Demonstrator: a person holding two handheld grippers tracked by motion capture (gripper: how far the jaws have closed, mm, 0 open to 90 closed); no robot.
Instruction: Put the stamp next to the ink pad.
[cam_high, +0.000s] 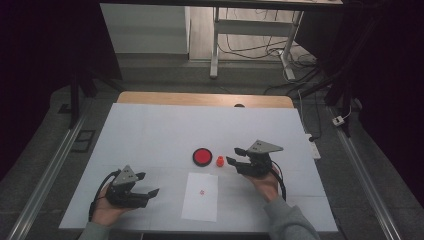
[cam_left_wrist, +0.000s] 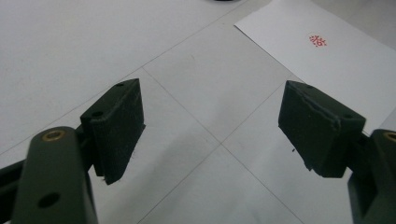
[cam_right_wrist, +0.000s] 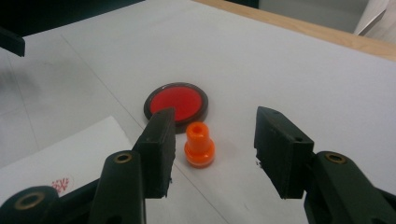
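A small orange stamp (cam_high: 220, 161) (cam_right_wrist: 199, 145) stands upright on the white table, just right of a round red ink pad (cam_high: 202, 156) (cam_right_wrist: 176, 103) in a black rim. My right gripper (cam_high: 234, 155) (cam_right_wrist: 212, 151) is open, its jaws pointing left at the stamp, which sits a little ahead of the gap between them. A white sheet of paper (cam_high: 201, 196) (cam_left_wrist: 327, 60) with a small red stamp mark (cam_high: 202, 192) (cam_left_wrist: 318, 40) lies in front of the pad. At the near left, my left gripper (cam_high: 148, 184) (cam_left_wrist: 212, 133) is open and holds nothing, jaws pointing right toward the paper.
The white table cover (cam_high: 150, 135) reaches a wooden edge (cam_high: 200, 99) at the back. Beyond it stand desk legs and cables on the floor. Metal rails run along both sides of the table.
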